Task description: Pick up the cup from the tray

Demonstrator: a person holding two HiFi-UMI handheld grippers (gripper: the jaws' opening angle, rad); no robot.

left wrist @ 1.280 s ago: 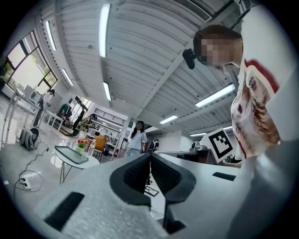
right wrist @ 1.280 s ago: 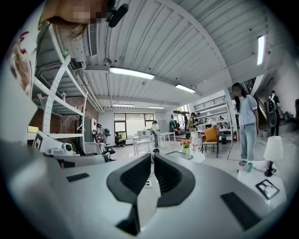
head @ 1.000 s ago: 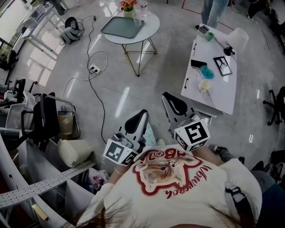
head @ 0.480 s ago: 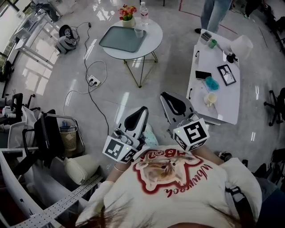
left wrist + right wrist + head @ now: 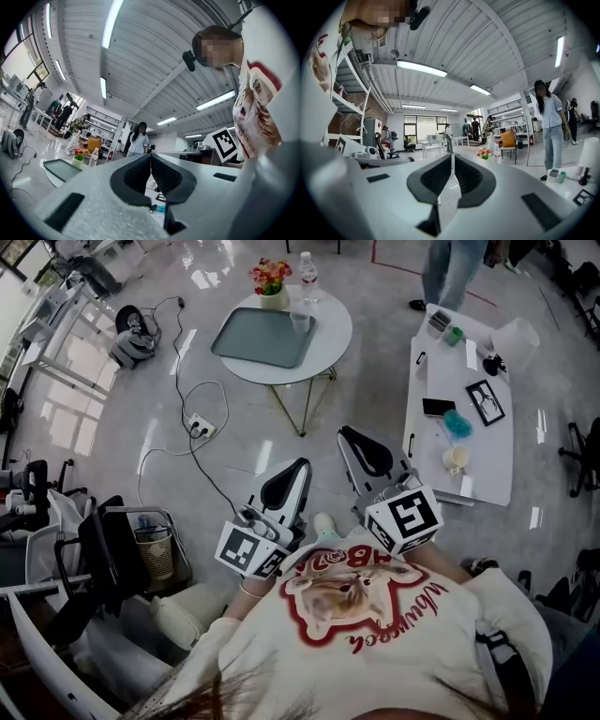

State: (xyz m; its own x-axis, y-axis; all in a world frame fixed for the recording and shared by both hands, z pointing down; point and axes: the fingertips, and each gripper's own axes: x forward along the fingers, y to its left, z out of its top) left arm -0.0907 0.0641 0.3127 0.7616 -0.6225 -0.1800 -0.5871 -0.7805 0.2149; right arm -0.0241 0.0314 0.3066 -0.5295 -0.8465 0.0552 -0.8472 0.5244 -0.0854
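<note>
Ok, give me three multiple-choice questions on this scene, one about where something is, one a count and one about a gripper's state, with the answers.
1. Where is the tray? A) on the round table; B) on a shelf; C) on the floor.
2. How many bottles stand on that table? A) none; B) one; C) three.
3. How is the left gripper? A) wide open; B) shut on a spoon; C) shut, empty.
Answers: 1 A, the head view shows the tray lying on the round tabletop. 2 B, a single water bottle stands beside the flowers. 3 C, its own view shows the jaws together with nothing between them.
</note>
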